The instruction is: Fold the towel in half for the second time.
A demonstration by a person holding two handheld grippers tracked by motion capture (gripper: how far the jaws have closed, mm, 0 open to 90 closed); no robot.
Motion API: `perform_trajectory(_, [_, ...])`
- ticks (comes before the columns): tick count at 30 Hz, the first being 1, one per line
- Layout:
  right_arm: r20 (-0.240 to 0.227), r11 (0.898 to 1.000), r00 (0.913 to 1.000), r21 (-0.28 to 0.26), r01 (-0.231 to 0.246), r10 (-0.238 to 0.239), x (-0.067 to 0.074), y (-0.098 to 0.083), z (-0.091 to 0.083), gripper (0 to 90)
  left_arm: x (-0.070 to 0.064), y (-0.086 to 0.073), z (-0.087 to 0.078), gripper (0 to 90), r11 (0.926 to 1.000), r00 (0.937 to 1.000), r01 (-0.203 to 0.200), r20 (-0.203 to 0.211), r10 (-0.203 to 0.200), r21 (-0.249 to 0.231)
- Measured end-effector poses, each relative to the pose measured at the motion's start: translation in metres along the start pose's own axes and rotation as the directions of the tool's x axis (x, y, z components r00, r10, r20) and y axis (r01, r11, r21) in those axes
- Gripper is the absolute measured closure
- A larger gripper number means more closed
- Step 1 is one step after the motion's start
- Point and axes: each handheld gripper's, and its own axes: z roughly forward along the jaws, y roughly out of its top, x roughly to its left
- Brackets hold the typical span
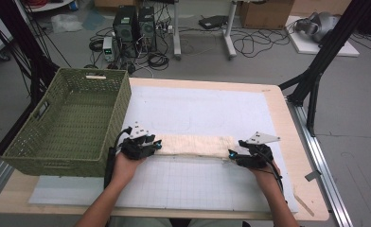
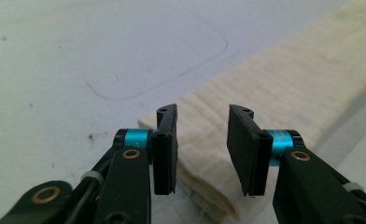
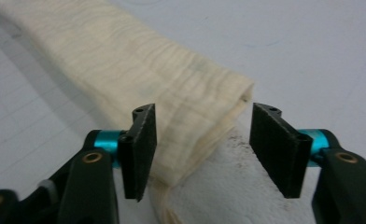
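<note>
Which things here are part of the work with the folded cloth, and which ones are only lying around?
Part of the work:
- folded cream cloth on the white mat
- left hand-held gripper, open at the cloth's left end
- right hand-held gripper, open at its right end

Only lying around:
- green woven basket, left on the table, away from both grippers
- computer towers and cables on the floor

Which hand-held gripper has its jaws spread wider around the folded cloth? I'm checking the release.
The right hand-held gripper: its pads stand clearly wider apart at its end of the cream folded cloth than those of the left hand-held gripper. Neither presses the cloth.
</note>
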Motion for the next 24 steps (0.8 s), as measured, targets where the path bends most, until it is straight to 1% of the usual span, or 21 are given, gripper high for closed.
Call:
perform_trajectory(2, [0.009,0.999,0.9996,-0.027,-0.026,0.026,-0.003,0.001,-0.006,34.4,0.003,0.002,-0.005,61.8,0.9977,0.9997,0.002,0.026,0.000,-0.067])
perform_trajectory(3, [0.018,0.999,0.9994,-0.038,-0.028,0.029,-0.005,0.001,-0.009,32.8,0.003,0.003,-0.007,60.7,0.9954,0.9991,0.009,0.043,-0.005,-0.096])
perform_trajectory(4, [0.031,0.998,0.9989,-0.044,-0.033,0.034,-0.007,0.001,-0.012,30.8,0.004,0.005,-0.009,59.1,0.9934,0.9983,0.018,0.057,-0.012,-0.113])
perform_trajectory(5, [0.048,0.998,0.9983,-0.045,-0.031,0.034,-0.008,0.001,-0.015,29.6,0.004,0.008,-0.010,56.6,0.9941,0.9975,0.030,0.067,-0.023,-0.104])
perform_trajectory(6, [0.059,0.998,0.9978,-0.048,-0.029,0.032,-0.009,0.002,-0.018,28.9,0.004,0.011,-0.010,53.6,0.9939,0.9959,0.053,0.078,-0.046,-0.096])
perform_trajectory(7, [0.071,0.998,0.9971,-0.049,-0.024,0.028,-0.010,0.002,-0.020,27.6,0.005,0.013,-0.012,50.7,0.9935,0.9948,0.065,0.085,-0.057,-0.094])
perform_trajectory(8, [0.086,0.999,0.9960,-0.050,-0.018,0.023,-0.011,0.002,-0.023,25.6,0.005,0.015,-0.013,46.1,0.9924,0.9942,0.068,0.090,-0.058,-0.103])
perform_trajectory(10, [0.108,0.999,0.9940,-0.051,-0.009,0.014,-0.011,0.002,-0.027,23.9,0.004,0.016,-0.014,36.7,0.9889,0.9941,0.074,0.088,-0.063,-0.129])
perform_trajectory(11, [0.116,0.999,0.9932,-0.051,-0.002,0.008,-0.012,0.002,-0.030,23.4,0.004,0.016,-0.014,31.2,0.9880,0.9946,0.073,0.083,-0.062,-0.136])
perform_trajectory(12, [0.125,0.999,0.9922,-0.052,-0.001,0.008,-0.011,0.003,-0.032,22.3,0.004,0.016,-0.014,23.8,0.9877,0.9950,0.076,0.075,-0.067,-0.136])
perform_trajectory(13, [0.127,0.998,0.9918,-0.061,-0.001,0.009,-0.012,0.003,-0.034,21.6,0.005,0.017,-0.014,19.8,0.9867,0.9950,0.084,0.066,-0.075,-0.139])
perform_trajectory(15, [0.129,0.997,0.9914,-0.080,-0.015,0.025,-0.014,0.003,-0.038,19.6,0.005,0.017,-0.015,19.6,0.9865,0.9958,0.086,0.043,-0.081,-0.139])
perform_trajectory(16, [0.127,0.996,0.9911,-0.091,-0.026,0.038,-0.016,0.003,-0.040,18.2,0.005,0.017,-0.015,19.5,0.9862,0.9958,0.086,0.042,-0.081,-0.141])
perform_trajectory(18, [0.129,0.993,0.9897,-0.108,-0.048,0.062,-0.019,0.003,-0.044,16.6,0.004,0.017,-0.016,19.5,0.9859,0.9965,0.076,0.047,-0.070,-0.149])
perform_trajectory(20, [0.133,0.990,0.9877,-0.125,-0.065,0.082,-0.022,0.002,-0.046,12.9,0.004,0.017,-0.017,19.5,0.9846,0.9965,0.069,0.059,-0.060,-0.161])
perform_trajectory(22, [0.134,0.988,0.9858,-0.128,-0.084,0.101,-0.024,0.001,-0.048,11.7,0.004,0.017,-0.017,19.5,0.9838,0.9964,0.060,0.069,-0.049,-0.169])
perform_trajectory(24, [0.130,0.988,0.9856,-0.128,-0.090,0.107,-0.026,0.001,-0.047,11.7,0.004,0.017,-0.017,19.6,0.9833,0.9960,0.059,0.076,-0.046,-0.172])
